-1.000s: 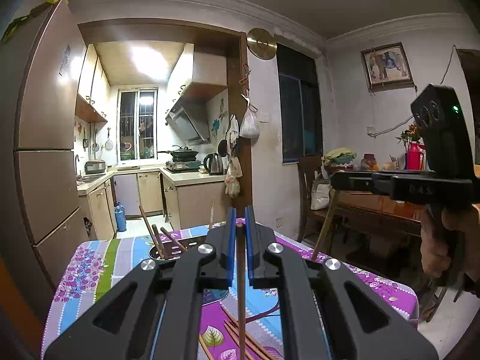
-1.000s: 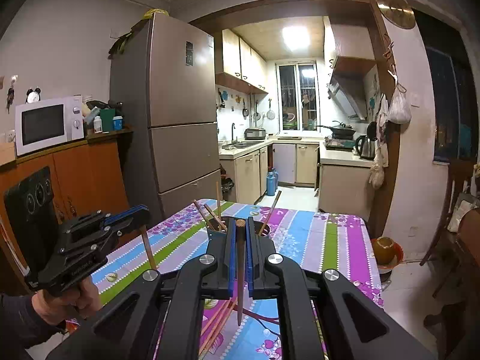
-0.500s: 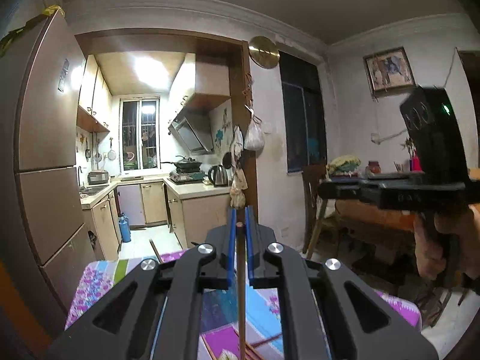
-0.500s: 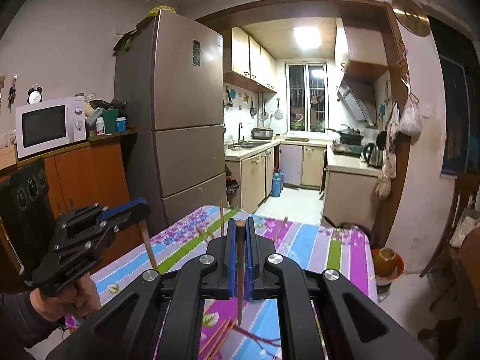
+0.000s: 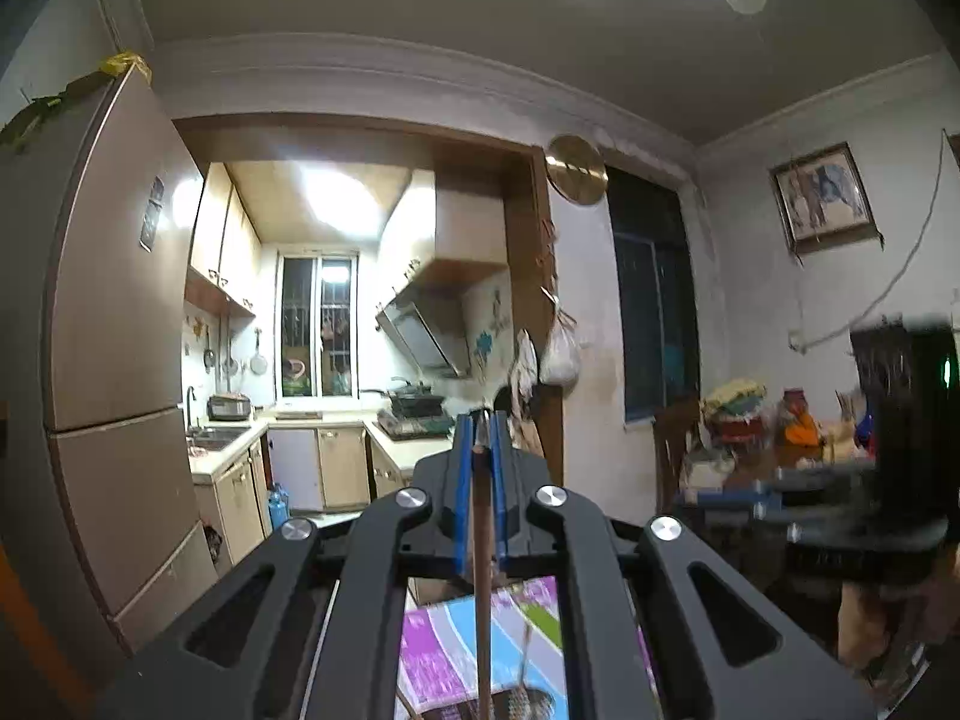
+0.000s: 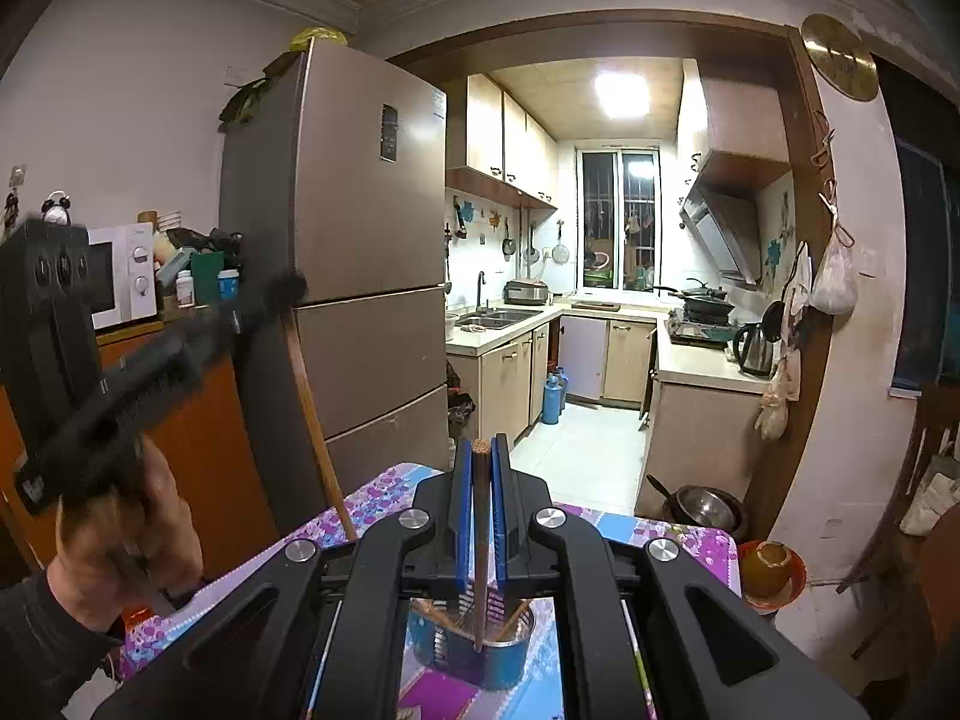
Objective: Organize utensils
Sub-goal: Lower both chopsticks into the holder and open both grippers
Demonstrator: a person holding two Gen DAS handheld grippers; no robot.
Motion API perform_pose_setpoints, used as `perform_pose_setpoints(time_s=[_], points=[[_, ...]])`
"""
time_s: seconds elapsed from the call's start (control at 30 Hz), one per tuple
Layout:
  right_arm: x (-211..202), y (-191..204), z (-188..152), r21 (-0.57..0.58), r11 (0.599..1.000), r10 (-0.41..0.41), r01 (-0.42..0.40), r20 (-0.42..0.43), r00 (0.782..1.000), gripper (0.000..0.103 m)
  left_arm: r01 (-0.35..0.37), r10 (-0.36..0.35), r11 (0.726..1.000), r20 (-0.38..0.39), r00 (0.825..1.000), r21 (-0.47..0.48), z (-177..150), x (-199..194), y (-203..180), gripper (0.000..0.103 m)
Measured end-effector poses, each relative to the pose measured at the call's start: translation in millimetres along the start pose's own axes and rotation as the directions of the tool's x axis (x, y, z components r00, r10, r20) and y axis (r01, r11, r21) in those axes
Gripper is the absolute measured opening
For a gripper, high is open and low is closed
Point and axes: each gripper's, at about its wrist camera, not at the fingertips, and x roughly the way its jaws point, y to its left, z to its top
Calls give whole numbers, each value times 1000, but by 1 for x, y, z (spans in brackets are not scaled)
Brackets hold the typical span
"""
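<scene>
Chopsticks, one per gripper: left gripper (image 5: 480, 420) is clamped shut on a thin brown wooden chopstick (image 5: 482, 570), right gripper (image 6: 480, 450) likewise on its own brown stick (image 6: 480, 552), both hanging vertical, prob. so they drop straight into the perforated steel utensil holder (image 6: 474, 648) on the floral tablecloth (image 6: 384, 492) below.

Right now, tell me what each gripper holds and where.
Each holds one chopstick by its top end: left gripper, chopstick; right gripper, chopstick.

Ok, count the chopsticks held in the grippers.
2: one chopstick clamped in the left gripper, another in the right gripper. More stand in the holder, partly hidden.
</scene>
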Motion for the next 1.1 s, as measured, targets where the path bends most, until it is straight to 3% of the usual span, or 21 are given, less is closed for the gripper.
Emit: perform_pose_setpoints(time_s=[0.2, 0.53, 1.1], points=[[37, -21, 4, 32, 999, 13, -13, -13, 1000, 7, -11, 11, 1000, 13, 1000, -22, 6, 33, 22, 5], [95, -35, -20, 47, 998, 37, -34, -68, 997, 7, 6, -10, 999, -85, 996, -54, -53, 72, 47, 5], [146, -40, -61, 85, 995, 63, -50, -165, 984, 7, 8, -33, 994, -227, 973, -109, -126, 100, 67, 5]])
